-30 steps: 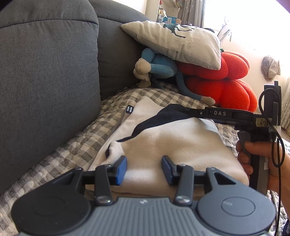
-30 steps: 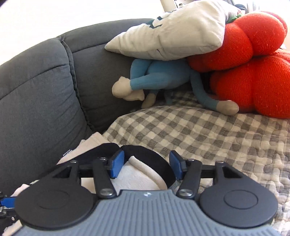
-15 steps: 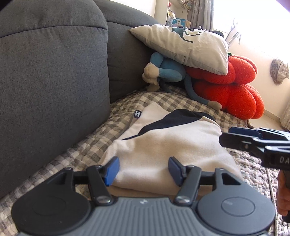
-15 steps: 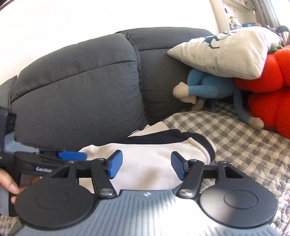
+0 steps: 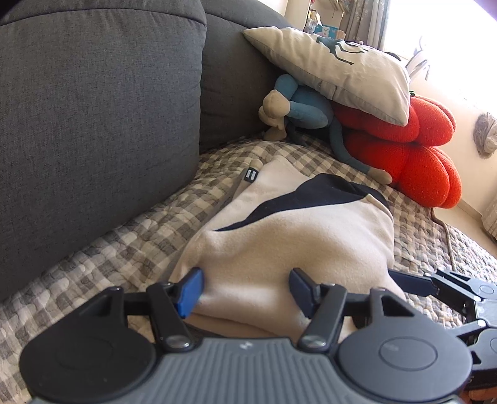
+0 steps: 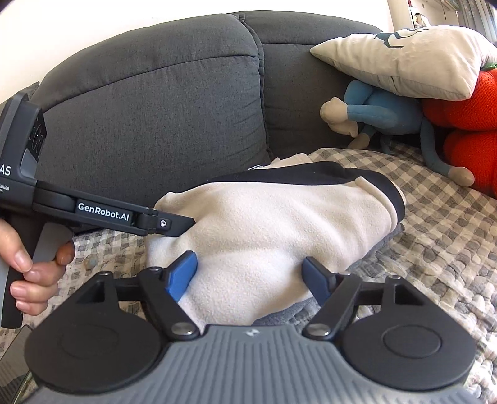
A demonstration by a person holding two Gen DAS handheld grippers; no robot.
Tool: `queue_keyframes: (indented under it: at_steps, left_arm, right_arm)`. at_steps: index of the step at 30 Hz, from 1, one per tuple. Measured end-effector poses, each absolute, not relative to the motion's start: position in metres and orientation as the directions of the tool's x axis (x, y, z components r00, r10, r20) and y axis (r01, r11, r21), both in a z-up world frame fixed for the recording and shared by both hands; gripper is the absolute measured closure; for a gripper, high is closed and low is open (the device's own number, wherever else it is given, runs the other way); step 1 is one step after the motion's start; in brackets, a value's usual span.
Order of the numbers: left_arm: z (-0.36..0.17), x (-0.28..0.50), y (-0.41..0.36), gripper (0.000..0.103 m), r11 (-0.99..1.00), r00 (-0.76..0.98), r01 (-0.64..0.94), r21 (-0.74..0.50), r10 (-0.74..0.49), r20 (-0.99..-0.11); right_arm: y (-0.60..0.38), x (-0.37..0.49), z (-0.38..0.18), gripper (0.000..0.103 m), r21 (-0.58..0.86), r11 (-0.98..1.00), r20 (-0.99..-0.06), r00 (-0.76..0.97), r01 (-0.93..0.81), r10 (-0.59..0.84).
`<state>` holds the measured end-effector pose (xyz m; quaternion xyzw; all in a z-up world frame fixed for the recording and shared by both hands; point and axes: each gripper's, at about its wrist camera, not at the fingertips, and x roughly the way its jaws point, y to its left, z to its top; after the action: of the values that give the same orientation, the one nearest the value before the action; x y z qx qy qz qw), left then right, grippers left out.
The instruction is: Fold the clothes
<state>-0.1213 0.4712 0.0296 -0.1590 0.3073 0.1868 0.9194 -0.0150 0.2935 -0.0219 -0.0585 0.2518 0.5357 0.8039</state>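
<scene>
Both tools have let go: my right tool (image 6: 248,275) swung off the black collar to the near edge of the cream fleece top (image 5: 295,230), jaws just widened, left tool (image 5: 245,287) likewise. Top lies folded on the checked sofa cover (image 5: 124,248); its underside is hidden.

Dark grey sofa (image 5: 99,124) with a checked quilt (image 5: 102,248) over the seat, pale wall (image 6: 93,28) behind, bright window (image 5: 450,31) — glaring daylight.
</scene>
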Motion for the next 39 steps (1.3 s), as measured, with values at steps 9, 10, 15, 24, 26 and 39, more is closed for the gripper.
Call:
queue_keyframes:
  at_steps: [9,10,15,24,26,39]
  left_arm:
    - [0.042,-0.116,0.465,0.038,0.842,0.709,-0.51,-0.175,0.297,-0.64]
    - [0.047,-0.119,0.464,0.037,0.825,0.708,-0.529,-0.196,0.302,-0.639]
    - [0.073,-0.162,0.43,0.015,0.745,0.735,-0.582,-0.326,0.31,-0.604]
    - [0.077,-0.21,0.35,0.001,0.808,0.74,-0.552,-0.206,0.36,-0.568]
    - [0.074,-0.21,0.342,0.001,0.819,0.726,-0.549,-0.168,0.368,-0.58]
    - [0.057,-0.209,0.337,0.001,0.775,0.636,-0.632,-0.003,0.516,-0.574]
  right_arm:
    - [0.3,-0.007,-0.01,0.003,0.192,0.468,-0.54,0.306,-0.863,0.784]
    - [0.296,-0.002,-0.004,0.002,0.215,0.462,-0.54,0.29,-0.86,0.79]
    - [0.251,0.005,0.041,0.0,0.316,0.525,-0.435,0.371,-0.79,0.82]
    - [0.196,-0.035,0.046,0.0,0.344,0.565,-0.471,0.383,-0.75,0.795]
    - [0.186,-0.041,0.045,0.0,0.38,0.588,-0.482,0.39,-0.714,0.785]
    - [0.198,-0.07,0.037,0.0,0.348,0.625,-0.457,0.456,-0.698,0.764]
